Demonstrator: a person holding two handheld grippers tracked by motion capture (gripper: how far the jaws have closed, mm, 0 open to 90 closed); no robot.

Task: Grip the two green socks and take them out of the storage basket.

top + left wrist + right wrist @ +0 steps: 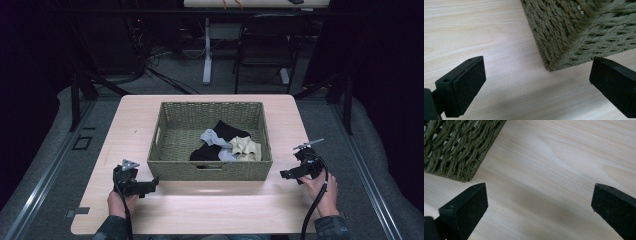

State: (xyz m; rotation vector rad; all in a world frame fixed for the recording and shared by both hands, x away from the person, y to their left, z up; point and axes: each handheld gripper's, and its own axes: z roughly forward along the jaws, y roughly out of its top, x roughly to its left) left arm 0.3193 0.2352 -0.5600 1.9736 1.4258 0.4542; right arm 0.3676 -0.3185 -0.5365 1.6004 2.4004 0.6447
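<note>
A dim room with a grey carpeted floor is surrounding a pale wooden table (200, 210) with rounded corners and a faint lengthwise grain. A woven basket (210, 170) is sitting in the middle of it, rectangular, olive-green, plaited from thick twisted cord, with a slot handle cut in its near wall. Inside, toward the near right corner, a small heap of soft cloth is lying: a black piece (227, 131) spreading widest, a grey piece (212, 137) crumpled over it, and a cream piece (246, 148) bunched against the right wall.

The left gripper (150, 186) is hovering just beside the basket's near left corner, its blocky black jaws standing wide apart with nothing between them; in the left gripper view that rope-textured corner (564, 37) is looming close between the two matte, wedge-shaped pads. The right gripper (286, 174) is waiting just off the basket's near right corner, its jaws likewise spread wide and empty over bare wood, with the basket's woven edge (456, 147) showing at the upper left of the right gripper view.

Beyond the table a dark folding chair (265, 45) and a white desk leg (207, 50) are standing on the carpet.
</note>
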